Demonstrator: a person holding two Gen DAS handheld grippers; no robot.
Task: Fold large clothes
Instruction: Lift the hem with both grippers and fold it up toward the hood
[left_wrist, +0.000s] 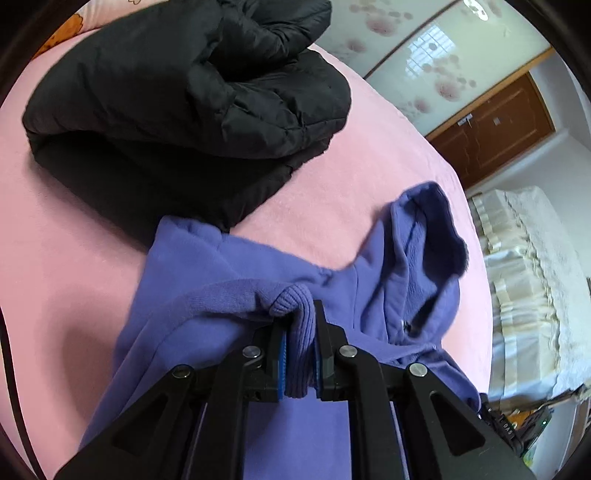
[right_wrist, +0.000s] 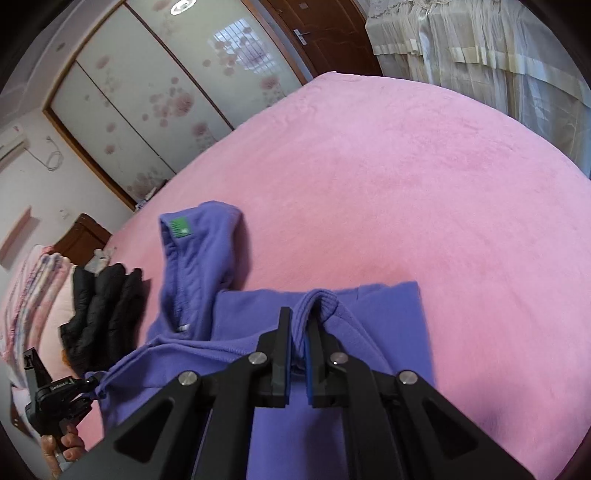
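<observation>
On the pink bedspread (right_wrist: 406, 166) lies one purple hoodie (left_wrist: 295, 435), its hood (left_wrist: 424, 251) spread at the far side. Two grippers each pinch a ribbed edge of it: the left gripper (left_wrist: 300, 354) and the right gripper (right_wrist: 297, 347) both have their jaws clamped narrow on the fabric, probably to carry the near edge over as one fold. One black puffer jacket (left_wrist: 177, 96), already folded, sits far left.

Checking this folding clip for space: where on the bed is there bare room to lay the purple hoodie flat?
The pink sheet is bare from the hoodie out to the curtains and wardrobe doors. It is crowded on the other side, where the folded black jacket lies right beside the hoodie.
</observation>
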